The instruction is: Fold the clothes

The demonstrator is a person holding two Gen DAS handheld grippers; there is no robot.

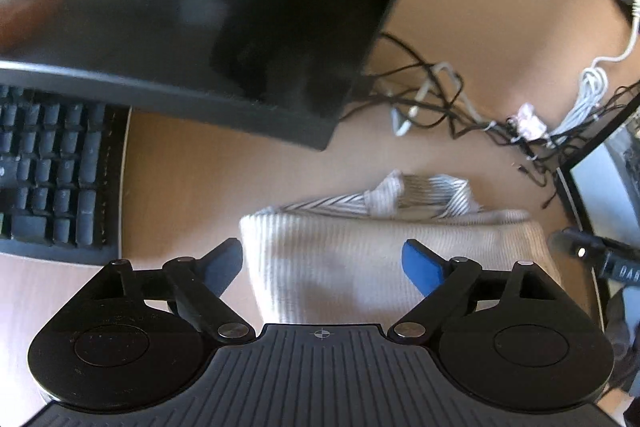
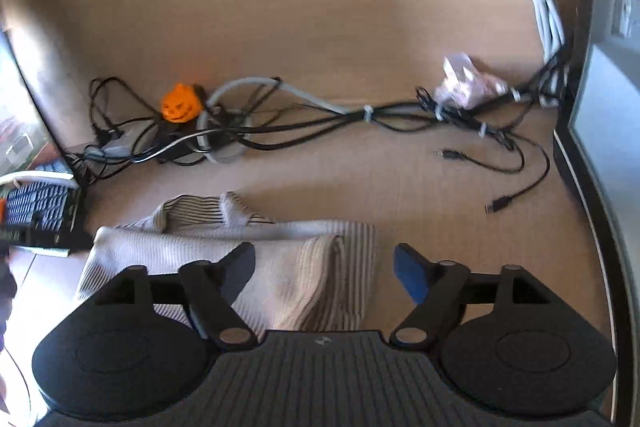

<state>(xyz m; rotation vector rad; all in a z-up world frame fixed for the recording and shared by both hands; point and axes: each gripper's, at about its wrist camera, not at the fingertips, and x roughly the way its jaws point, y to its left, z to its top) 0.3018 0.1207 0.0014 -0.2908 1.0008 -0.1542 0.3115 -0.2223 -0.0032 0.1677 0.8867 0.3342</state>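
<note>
Both the left tongs [image 1: 322, 267] and right tongs [image 2: 324, 269] gape wide and empty just above the cream ribbed garment [image 1: 360, 259], folded into a compact bundle with a striped piece [image 1: 420, 195] beyond it, so folding looks nearly done

Lying on the tabletop [image 2: 320, 7] are one cream ribbed sweater [image 2: 280, 267], one striped shirt [image 2: 192, 211], one keyboard [image 1: 48, 167], one orange pumpkin figure [image 2: 180, 103] and one cable tangle [image 2: 360, 115].
</note>
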